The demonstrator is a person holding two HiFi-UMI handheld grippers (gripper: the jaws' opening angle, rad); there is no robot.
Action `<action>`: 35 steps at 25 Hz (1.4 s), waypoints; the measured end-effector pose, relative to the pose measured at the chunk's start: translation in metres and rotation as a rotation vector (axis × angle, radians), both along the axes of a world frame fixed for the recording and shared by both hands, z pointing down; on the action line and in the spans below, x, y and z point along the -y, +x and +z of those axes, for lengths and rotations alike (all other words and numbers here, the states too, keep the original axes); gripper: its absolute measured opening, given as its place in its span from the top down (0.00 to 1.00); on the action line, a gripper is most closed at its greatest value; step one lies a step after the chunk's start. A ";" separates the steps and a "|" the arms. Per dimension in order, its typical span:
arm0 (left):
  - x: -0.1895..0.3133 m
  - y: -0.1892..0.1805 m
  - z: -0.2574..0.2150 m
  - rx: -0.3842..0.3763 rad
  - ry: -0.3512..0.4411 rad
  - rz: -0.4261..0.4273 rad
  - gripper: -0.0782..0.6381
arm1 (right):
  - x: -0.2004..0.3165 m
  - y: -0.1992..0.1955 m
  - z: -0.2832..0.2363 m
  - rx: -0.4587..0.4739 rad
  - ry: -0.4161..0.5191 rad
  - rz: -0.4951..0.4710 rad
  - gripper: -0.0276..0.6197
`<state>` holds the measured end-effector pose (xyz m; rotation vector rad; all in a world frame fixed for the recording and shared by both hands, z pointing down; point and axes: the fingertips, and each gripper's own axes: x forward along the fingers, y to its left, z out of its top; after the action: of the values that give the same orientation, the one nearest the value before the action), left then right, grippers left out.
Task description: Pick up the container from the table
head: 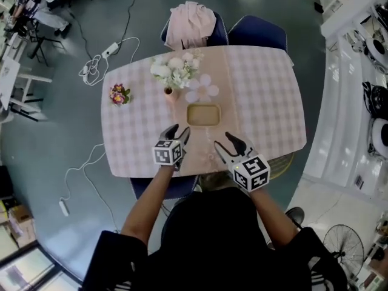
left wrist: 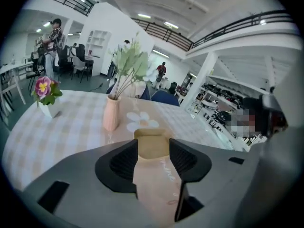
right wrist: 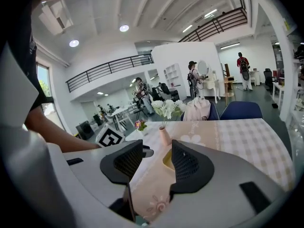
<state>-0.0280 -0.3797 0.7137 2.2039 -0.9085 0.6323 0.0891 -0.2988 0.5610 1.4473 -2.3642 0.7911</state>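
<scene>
A shallow tan rectangular container (head: 204, 114) lies on the pink runner in the middle of the checked table (head: 267, 102). My left gripper (head: 180, 132) hovers over the near table edge, just left of and short of the container, jaws open and empty. My right gripper (head: 225, 142) hovers to the near right of it, also open and empty. In the left gripper view the container (left wrist: 152, 142) shows straight ahead between the open jaws of the gripper (left wrist: 153, 159). In the right gripper view a sliver of the container (right wrist: 167, 159) appears between the jaws of the gripper (right wrist: 151, 164), apart from them.
A pink vase (head: 170, 94) with white flowers (head: 174, 70) stands just behind the container, to its left. A small pot of pink flowers (head: 119, 94) sits at the table's left. Two blue chairs (head: 257, 32) stand at the far side, one draped with pink cloth (head: 191, 22). Cables (head: 97, 65) lie on the floor.
</scene>
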 end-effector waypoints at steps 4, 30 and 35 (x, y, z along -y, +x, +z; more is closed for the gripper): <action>0.021 0.007 0.045 0.027 -0.083 -0.027 0.63 | 0.012 0.013 0.014 0.003 -0.041 -0.002 0.71; 0.033 0.011 0.059 0.034 -0.159 -0.092 0.87 | -0.019 0.067 0.010 -0.010 -0.007 0.164 0.71; -0.003 -0.010 0.007 0.016 -0.057 -0.079 0.87 | -0.049 0.041 -0.015 -0.015 0.056 0.169 0.73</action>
<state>-0.0377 -0.3766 0.7203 2.1047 -0.9698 0.6314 0.1302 -0.2495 0.5459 1.6874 -2.2929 0.7565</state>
